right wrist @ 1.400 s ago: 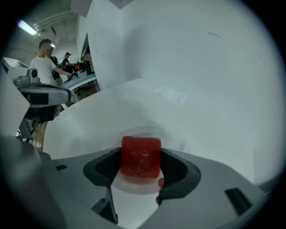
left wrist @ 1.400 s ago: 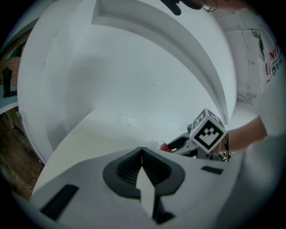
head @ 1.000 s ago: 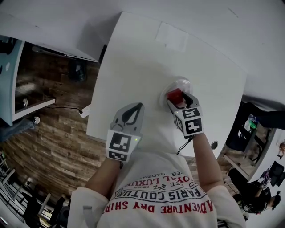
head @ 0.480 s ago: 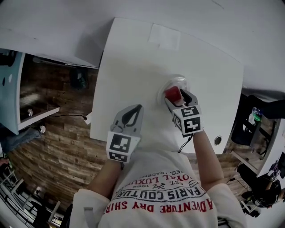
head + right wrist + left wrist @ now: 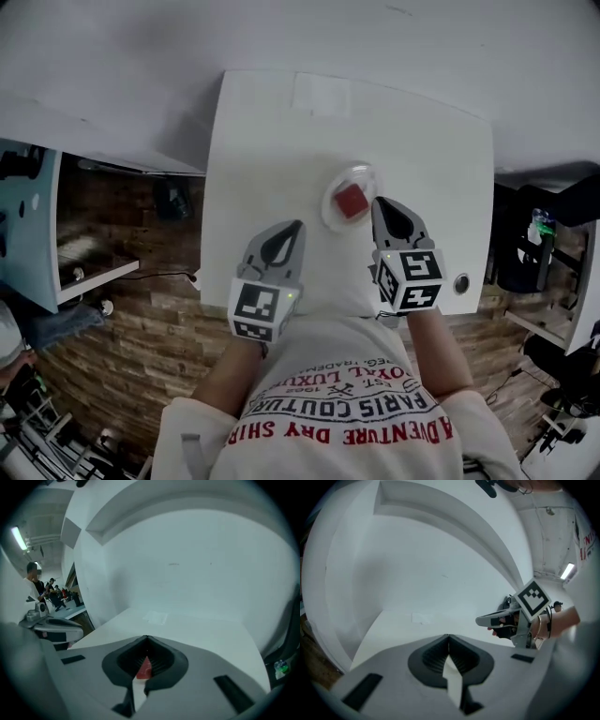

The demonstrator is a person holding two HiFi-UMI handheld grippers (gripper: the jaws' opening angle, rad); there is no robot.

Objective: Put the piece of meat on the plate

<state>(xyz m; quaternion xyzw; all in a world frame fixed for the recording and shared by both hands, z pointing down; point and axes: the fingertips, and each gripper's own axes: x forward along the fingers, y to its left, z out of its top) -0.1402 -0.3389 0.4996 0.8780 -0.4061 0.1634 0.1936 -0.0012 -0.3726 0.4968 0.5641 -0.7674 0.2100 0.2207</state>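
A red cube of meat [image 5: 352, 200] lies on the small clear plate [image 5: 328, 208] on the white table [image 5: 272, 141]. My right gripper [image 5: 382, 202] hangs just right of the plate, lifted off it, jaws shut and empty. In the right gripper view its jaws [image 5: 147, 638] meet at the tips, and the meat [image 5: 144, 668] shows below through the gap behind them. My left gripper [image 5: 294, 226] is held left of the plate near the table's front edge, shut on nothing; its tips [image 5: 448, 637] touch. The right gripper [image 5: 487, 619] shows at the right of the left gripper view.
A faint rectangular patch [image 5: 322, 94] lies at the table's far side. A round cable hole [image 5: 460, 283] sits at the near right corner. White walls enclose the table at the back. Wood floor and furniture lie to the left; several people stand far off [image 5: 35, 581].
My right gripper let go of the meat on the plate, drew back and up, and its jaws closed empty. The left gripper rose slightly.
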